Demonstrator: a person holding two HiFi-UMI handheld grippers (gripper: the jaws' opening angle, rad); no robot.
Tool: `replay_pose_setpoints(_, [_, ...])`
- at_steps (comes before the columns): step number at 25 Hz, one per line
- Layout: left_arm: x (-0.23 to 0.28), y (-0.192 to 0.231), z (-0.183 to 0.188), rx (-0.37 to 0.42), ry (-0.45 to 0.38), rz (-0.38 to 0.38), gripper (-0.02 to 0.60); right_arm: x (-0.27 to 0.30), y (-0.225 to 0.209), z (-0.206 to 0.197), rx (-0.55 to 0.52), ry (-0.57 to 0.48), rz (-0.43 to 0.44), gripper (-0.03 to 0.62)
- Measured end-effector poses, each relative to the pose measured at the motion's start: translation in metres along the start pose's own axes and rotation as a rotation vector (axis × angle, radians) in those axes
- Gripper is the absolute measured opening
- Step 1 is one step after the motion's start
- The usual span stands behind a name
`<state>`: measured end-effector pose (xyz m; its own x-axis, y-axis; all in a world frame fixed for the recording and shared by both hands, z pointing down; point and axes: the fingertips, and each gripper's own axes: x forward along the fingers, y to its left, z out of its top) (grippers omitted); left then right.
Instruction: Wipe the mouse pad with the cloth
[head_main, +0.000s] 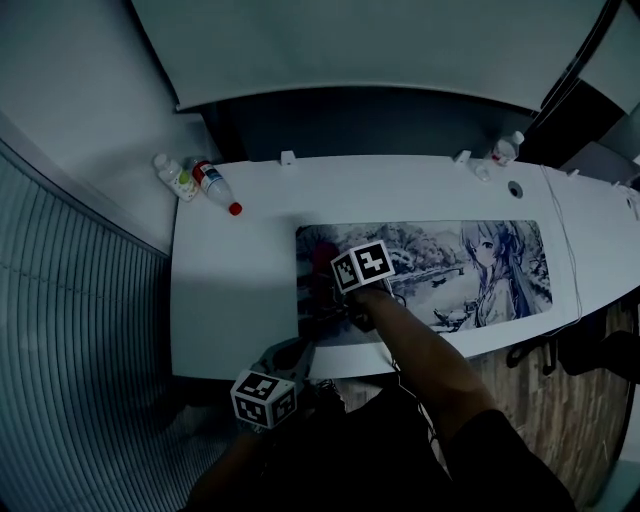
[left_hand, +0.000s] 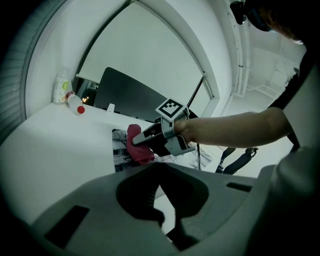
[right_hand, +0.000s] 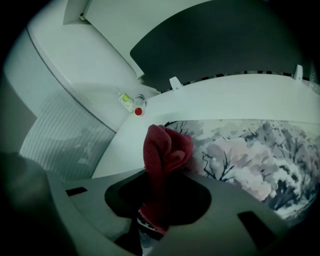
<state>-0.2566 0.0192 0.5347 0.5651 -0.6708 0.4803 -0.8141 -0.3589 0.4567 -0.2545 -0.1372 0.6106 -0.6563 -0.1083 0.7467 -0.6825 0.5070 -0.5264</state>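
Counts: one mouse pad (head_main: 450, 262), one red cloth (right_hand: 166, 148), three bottles, two grippers.

The right gripper (right_hand: 150, 221) has its jaws clamped on the lower end of the cloth. The bunched upper end of the cloth sits at the left end of the mouse pad, centre frame on the white surface (head_main: 230, 290).

The left gripper (left_hand: 169, 226) hangs lower left, off the surface edge. Its jaws appear drawn together on nothing.

Two bottles (head_main: 176, 178) (head_main: 216, 187) lie upper left and the third bottle (head_main: 506, 150) upper right; their contents are unreadable.
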Motion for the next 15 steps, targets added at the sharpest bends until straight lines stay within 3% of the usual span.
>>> replay_pose_setpoints(8, [0.024, -0.007, 0.001, -0.023, 0.005, 0.044, 0.006, 0.014, -0.026, 0.018, 0.021, 0.085, 0.021, 0.112])
replay_pose_setpoints(15, [0.064, -0.049, 0.009, -0.035, 0.011, 0.034, 0.006, -0.023, -0.083, 0.015, 0.060, 0.125, 0.046, 0.112])
